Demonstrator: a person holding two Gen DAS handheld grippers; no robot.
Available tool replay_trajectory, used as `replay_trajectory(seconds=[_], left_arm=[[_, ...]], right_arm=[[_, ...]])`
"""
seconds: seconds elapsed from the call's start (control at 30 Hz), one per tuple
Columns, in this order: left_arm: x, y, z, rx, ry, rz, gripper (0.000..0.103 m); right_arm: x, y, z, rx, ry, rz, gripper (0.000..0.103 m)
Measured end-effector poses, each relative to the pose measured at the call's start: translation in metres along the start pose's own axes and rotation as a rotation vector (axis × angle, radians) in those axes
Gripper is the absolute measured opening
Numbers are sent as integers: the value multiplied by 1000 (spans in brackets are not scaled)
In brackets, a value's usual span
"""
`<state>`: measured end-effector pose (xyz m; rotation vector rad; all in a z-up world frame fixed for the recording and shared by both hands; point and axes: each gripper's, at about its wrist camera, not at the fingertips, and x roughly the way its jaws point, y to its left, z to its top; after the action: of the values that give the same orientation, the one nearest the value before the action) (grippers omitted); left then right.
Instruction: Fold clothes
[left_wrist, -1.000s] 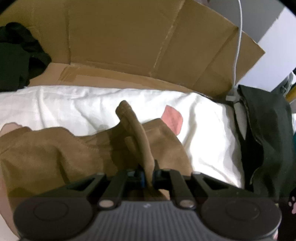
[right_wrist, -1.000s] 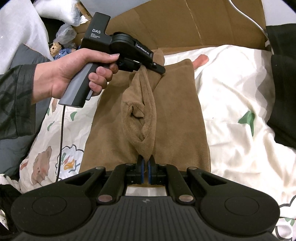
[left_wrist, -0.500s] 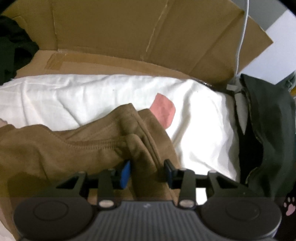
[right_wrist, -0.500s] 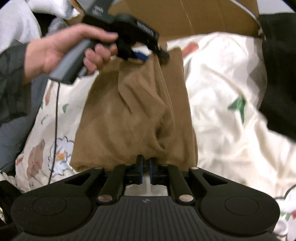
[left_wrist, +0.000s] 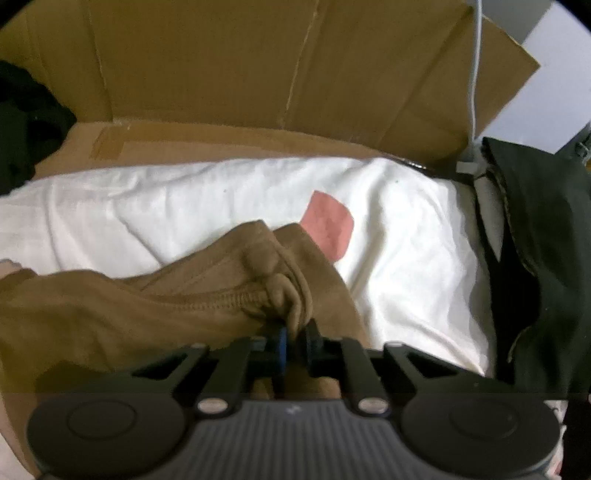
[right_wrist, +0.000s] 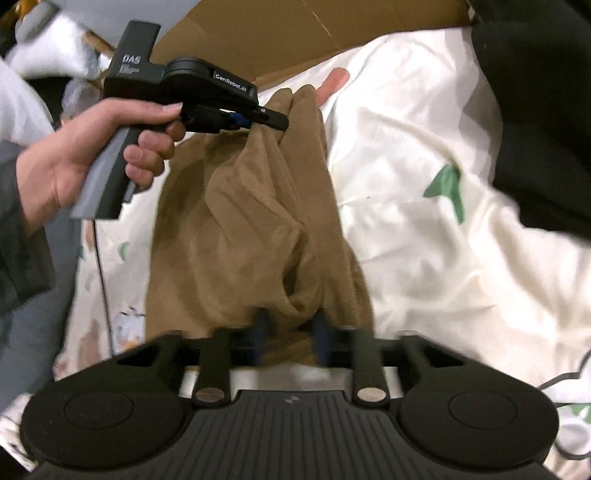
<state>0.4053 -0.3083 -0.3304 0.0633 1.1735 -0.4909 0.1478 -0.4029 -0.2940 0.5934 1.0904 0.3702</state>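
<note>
Brown fleece garment (right_wrist: 243, 229) lies bunched, folding barely begun; left gripper (left_wrist: 295, 338) pinches its twelve-o'clock edge, right gripper (right_wrist: 290, 332) closing around its six-o'clock edge.

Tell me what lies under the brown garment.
A white printed sheet shows on both sides of the brown garment and past its far end, so the garment appears to lie on it. Anything directly beneath the fabric is covered and cannot be seen.

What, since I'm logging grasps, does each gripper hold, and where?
Left gripper: jaws closing, pinching the brown garment at its bunched seam. Right gripper: jaws closing around the garment's near edge, not yet gripping.
</note>
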Motion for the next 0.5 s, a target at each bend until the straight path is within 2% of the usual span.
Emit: replay_trajectory(seconds=[0.17, 0.5], left_arm=[[-6, -4, 4, -6, -29, 0, 9], [11, -17, 2, 8, -16, 24, 9]], right_arm=[[-10, -4, -2, -10, -10, -5, 5], [-11, -10, -11, -20, 24, -37, 4]])
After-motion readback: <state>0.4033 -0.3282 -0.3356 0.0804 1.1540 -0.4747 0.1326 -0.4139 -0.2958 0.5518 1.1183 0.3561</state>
